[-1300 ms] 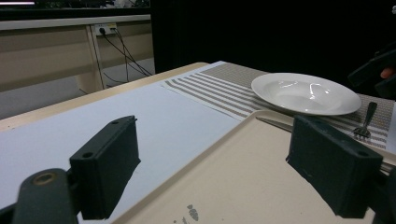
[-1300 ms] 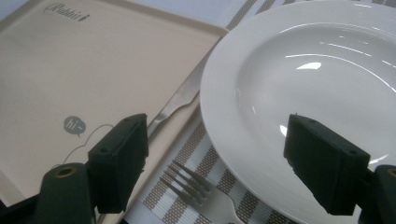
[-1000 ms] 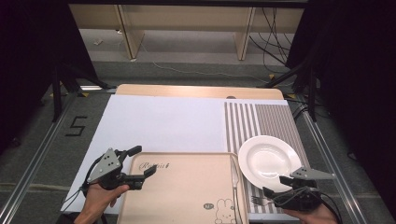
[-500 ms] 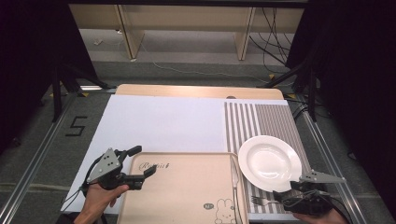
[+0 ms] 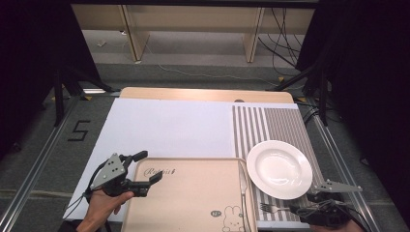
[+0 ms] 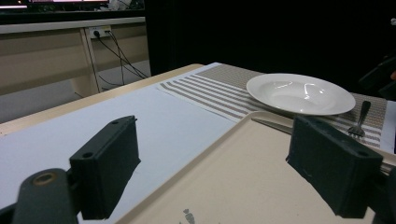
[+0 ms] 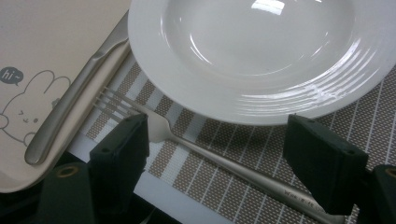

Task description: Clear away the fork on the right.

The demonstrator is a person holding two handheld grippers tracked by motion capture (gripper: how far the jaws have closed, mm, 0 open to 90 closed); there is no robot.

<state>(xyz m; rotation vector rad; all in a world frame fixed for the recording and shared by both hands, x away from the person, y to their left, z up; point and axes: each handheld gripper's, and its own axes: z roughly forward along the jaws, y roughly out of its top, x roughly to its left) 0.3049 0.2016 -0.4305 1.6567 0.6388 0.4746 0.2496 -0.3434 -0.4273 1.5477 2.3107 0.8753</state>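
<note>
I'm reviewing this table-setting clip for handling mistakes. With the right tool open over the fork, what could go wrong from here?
1. The fork lies close beside the white plate; closing the right tool might knock the plate's rim and shift it on the striped placemat.
2. The fork is thin and flat on the mat, so the jaws may slip off its handle.
3. The knife rests on the tray's edge; the open left tool at the tray could jolt it off.

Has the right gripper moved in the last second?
Yes. In the high view the right gripper has drawn back toward the person and off to the right, away from the white plate, open over the fork.
</note>
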